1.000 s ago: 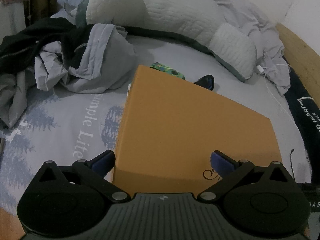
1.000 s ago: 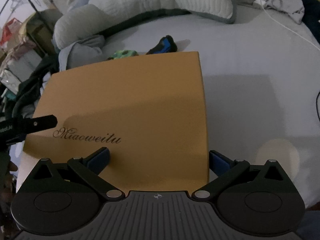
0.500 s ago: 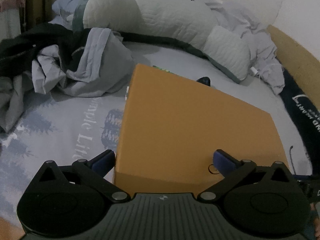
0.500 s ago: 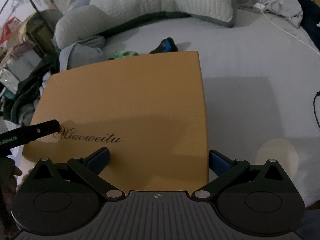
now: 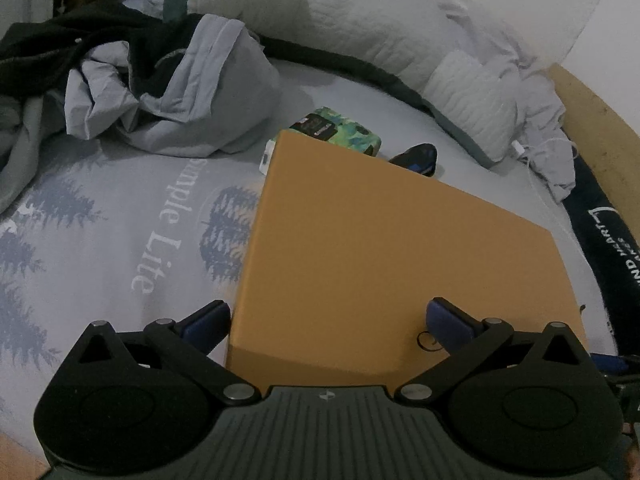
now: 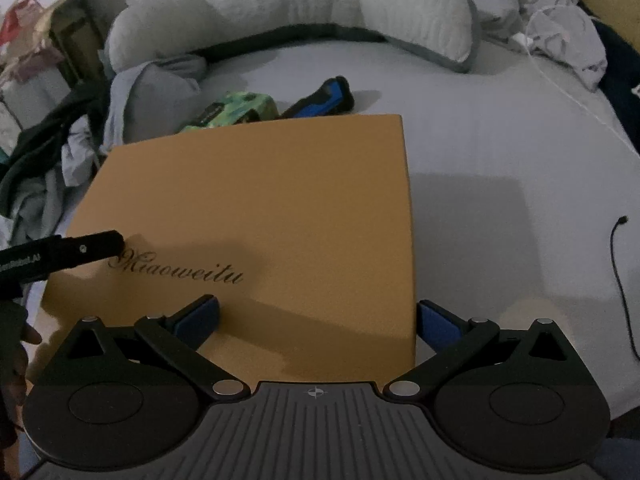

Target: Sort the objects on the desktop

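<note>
A flat golden-orange box (image 5: 392, 248) with the script "Miaoweitu" (image 6: 180, 266) lies on the bed. My left gripper (image 5: 328, 318) is open over the box's near left corner, one finger outside its left edge. My right gripper (image 6: 318, 320) is open over the box's near right corner, one finger outside its right edge. The left gripper's finger (image 6: 80, 248) shows at the left of the right wrist view, above the box. Behind the box lie a green patterned packet (image 5: 344, 130) (image 6: 236, 110) and a black-and-blue object (image 5: 416, 158) (image 6: 320, 98).
Crumpled grey and black clothes (image 5: 160, 92) lie at the back left. A long grey pillow (image 6: 304, 4) runs along the back. A white charger cable (image 6: 560, 68) and a black cable (image 6: 620, 280) lie to the right. A wooden bed edge (image 5: 592, 112) is at the far right.
The left wrist view has risen and tilted so the green packet behind the box shows more. The left gripper's finger has reached further over the box. Both grippers stay open.
</note>
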Action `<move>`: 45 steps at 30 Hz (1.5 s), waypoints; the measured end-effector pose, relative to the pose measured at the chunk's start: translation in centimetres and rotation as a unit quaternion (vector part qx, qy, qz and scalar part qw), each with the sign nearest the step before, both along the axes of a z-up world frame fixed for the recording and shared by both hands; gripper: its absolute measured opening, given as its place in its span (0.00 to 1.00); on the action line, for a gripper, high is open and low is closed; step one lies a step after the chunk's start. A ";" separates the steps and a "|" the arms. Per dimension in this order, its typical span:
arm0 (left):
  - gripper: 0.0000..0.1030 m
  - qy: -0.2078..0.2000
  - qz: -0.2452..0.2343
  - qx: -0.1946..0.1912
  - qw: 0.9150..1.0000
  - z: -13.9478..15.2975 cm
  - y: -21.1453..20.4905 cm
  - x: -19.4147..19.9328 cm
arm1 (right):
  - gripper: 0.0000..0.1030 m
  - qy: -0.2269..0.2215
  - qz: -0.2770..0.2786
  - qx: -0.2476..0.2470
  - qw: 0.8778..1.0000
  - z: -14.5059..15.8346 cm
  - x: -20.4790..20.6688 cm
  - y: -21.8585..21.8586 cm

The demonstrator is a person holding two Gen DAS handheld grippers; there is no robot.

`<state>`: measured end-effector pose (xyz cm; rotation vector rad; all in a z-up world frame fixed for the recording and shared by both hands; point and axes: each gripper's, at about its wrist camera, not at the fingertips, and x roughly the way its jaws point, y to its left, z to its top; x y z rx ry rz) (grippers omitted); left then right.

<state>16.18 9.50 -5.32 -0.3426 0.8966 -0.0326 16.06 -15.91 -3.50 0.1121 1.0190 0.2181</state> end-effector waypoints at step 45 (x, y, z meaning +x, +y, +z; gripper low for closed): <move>1.00 -0.101 -0.001 0.003 0.995 7.4 -3.7 -10.7 | 1.00 -0.103 -0.008 0.017 0.994 6.4 -11.6 -5.3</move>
